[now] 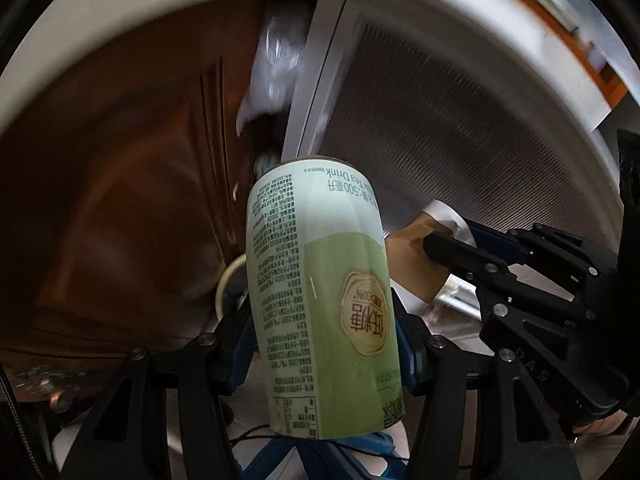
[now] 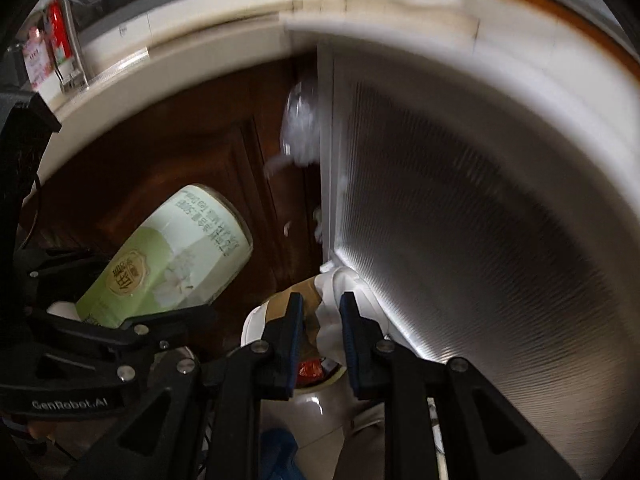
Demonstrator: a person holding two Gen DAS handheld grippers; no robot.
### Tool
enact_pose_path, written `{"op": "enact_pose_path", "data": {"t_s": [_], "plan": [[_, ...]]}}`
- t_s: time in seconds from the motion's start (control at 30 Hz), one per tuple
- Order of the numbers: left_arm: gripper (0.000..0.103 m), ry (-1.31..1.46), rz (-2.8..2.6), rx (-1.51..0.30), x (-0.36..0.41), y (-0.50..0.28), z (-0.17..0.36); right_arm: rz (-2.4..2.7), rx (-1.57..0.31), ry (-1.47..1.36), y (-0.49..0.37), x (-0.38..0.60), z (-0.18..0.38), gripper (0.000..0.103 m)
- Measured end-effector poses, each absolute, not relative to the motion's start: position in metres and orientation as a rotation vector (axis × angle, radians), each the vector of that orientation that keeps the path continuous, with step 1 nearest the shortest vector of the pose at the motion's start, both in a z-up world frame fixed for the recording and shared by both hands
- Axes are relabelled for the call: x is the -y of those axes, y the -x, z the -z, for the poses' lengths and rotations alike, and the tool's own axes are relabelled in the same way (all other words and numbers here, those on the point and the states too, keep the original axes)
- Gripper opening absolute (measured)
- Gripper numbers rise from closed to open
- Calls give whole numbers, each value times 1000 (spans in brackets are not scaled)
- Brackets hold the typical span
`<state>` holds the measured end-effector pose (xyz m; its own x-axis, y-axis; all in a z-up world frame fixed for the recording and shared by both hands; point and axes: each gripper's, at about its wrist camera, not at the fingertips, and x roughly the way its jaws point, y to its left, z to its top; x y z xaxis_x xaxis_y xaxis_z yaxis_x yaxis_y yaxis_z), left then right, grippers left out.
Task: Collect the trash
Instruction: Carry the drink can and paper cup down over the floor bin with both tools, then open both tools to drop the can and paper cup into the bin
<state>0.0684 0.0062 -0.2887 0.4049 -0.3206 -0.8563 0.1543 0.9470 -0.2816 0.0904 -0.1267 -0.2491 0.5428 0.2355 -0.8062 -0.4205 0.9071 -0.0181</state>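
Dark wood cabinet door beside a ribbed grey panel. Near the panel, one green can fills the left claw; one crumpled paper is pinched in the right claw.

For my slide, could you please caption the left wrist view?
Left gripper clamps a green tea can; right gripper holds crumpled paper.

A dark brown wooden door with raised panels fills the left of both views, blurred. Beside it on the right stands a grey ribbed panel in a pale frame — its ridges run close together. Above both curves a cream worktop edge. In the gap between door and panel hangs a clear plastic bag, crumpled and shiny. Far up left in the right view stand a red carton and a pink packet — too small to read.
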Motion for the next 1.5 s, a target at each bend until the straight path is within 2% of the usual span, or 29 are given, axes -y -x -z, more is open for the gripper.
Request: {"op": "enact_pose_path", "data": {"t_s": [0.33, 0.63, 0.93, 1.0, 1.1, 1.5], "plan": [[57, 264, 333, -1281, -26, -116, 394, -399, -1126, 208, -146, 117, 361, 19], [59, 205, 339, -1355, -21, -137, 444, -418, -1226, 204, -175, 108, 425, 19], [64, 131, 304, -1357, -21, -140, 451, -445, -1282, 184, -193, 103, 455, 21], [67, 132, 289, -1364, -25, -140, 451, -444, -1292, 185, -194, 103, 458, 31], [80, 132, 269, -1365, -31, -140, 450, -443, -1297, 163, -193, 107, 459, 39], [91, 96, 250, -1328, -30, -135, 436, -396, -1297, 149, -179, 114, 453, 40]]}}
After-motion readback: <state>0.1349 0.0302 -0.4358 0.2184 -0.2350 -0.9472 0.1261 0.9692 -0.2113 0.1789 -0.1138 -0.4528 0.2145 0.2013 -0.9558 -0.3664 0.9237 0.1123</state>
